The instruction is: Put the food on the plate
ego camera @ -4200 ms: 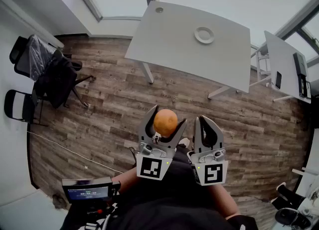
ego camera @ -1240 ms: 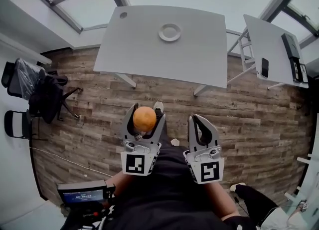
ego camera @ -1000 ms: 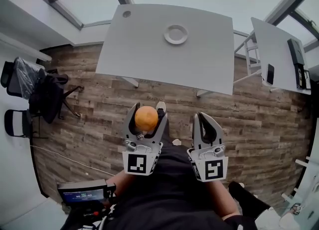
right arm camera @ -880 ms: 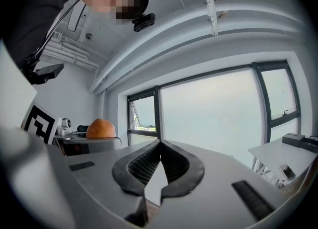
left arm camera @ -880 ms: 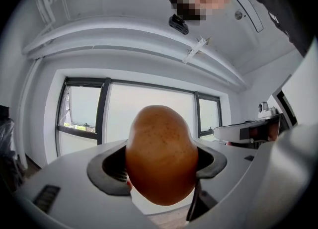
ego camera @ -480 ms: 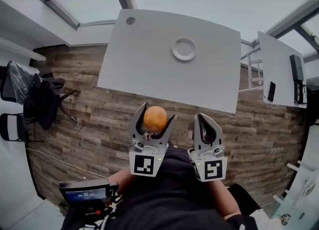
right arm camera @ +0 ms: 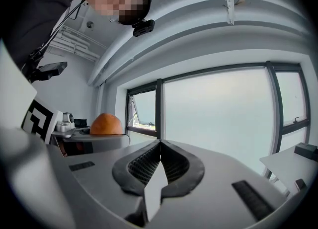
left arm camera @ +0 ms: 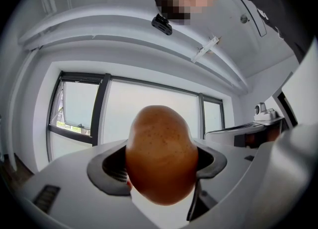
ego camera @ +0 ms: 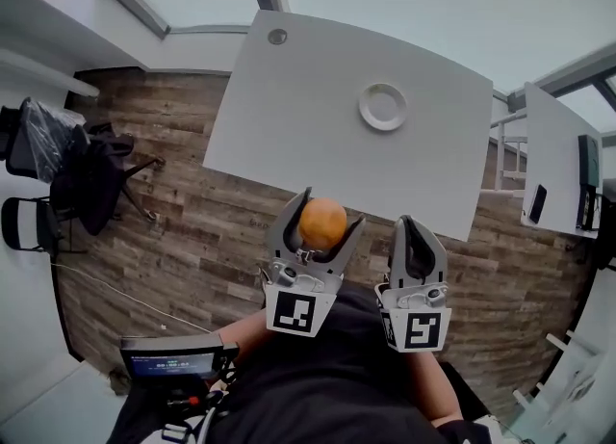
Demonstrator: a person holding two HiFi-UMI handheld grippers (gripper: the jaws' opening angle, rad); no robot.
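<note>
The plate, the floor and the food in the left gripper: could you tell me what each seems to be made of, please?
Plate: probably glazed ceramic, plain white with a raised rim, though plastic is possible.
Floor: matte wood-look planks, grain and seams visible.
Orange: real or imitation unclear; skin speckled and slightly glossy.

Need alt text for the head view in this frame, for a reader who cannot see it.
Seen from above, the left gripper is shut on an orange, held over the wood floor just short of a white table that bears an empty white plate. Beside it, the right gripper is shut and holds nothing.
</note>
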